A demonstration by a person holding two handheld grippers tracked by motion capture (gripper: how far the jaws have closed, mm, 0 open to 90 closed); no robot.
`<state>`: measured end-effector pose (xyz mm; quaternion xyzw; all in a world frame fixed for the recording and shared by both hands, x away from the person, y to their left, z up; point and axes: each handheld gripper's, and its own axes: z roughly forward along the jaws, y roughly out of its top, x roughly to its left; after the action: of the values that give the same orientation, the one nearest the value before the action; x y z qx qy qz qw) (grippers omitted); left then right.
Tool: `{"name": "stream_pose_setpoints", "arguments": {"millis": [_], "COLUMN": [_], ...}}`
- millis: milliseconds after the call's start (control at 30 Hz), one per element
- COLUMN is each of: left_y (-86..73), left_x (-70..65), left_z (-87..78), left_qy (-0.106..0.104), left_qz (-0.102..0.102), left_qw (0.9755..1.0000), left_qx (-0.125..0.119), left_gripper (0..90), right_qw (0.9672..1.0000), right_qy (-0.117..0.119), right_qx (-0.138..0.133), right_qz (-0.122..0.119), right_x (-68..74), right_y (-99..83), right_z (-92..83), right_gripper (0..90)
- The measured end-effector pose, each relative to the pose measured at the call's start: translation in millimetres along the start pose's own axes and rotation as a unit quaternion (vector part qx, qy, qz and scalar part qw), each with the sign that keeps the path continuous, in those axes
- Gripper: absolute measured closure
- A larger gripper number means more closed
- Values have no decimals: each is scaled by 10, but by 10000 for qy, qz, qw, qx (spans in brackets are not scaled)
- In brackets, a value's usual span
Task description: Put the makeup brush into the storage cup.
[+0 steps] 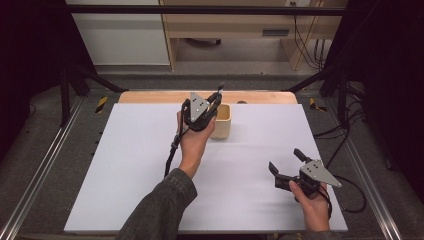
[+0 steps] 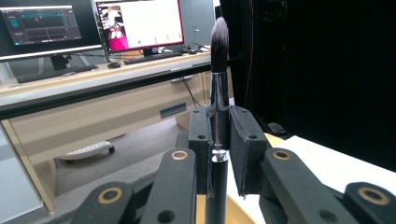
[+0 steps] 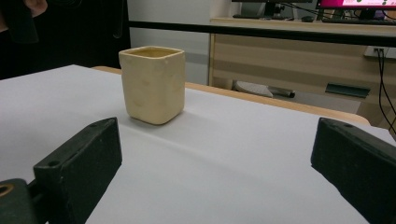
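While seemingly empty, cup [image 3: 153, 84] upright.

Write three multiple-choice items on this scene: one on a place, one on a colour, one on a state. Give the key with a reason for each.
1. Where is the left claw?
A. right by the cup's rim
B. at the table's near edge
C. off the table's right side

2. What colour is the cup?
A. blue
B. pale yellow
C. black

3. What state is the right claw in?
A. shut on the cup
B. shut on a brush
C. open

Key: 1 A, the high view shows it beside the cup on the white table. 2 B, the right gripper view shows it pale yellow. 3 C, its jaws stand wide apart, while the left claw grips the makeup brush.
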<state>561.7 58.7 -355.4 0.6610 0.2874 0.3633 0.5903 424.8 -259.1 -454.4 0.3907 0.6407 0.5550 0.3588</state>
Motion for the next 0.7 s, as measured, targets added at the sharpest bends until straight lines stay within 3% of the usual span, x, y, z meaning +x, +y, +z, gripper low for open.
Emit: {"name": "stream_pose_setpoints", "arguments": {"millis": [233,700], "left_y": [64,-9], "left_x": [25,78], "left_z": [20,97], "left_qy": [-15,-76], "left_qz": [9,24], "left_qw": [10000,9999], "left_qx": [-58,-148], "left_gripper": [793,792], "right_qw": [10000,10000], "right_qy": [5,22], "right_qx": [-5,23], "right_qz": [4,13], "right_x": [-3,2], "right_y": [-2,-4], "right_z": [1,7], "right_gripper": [23,24]}}
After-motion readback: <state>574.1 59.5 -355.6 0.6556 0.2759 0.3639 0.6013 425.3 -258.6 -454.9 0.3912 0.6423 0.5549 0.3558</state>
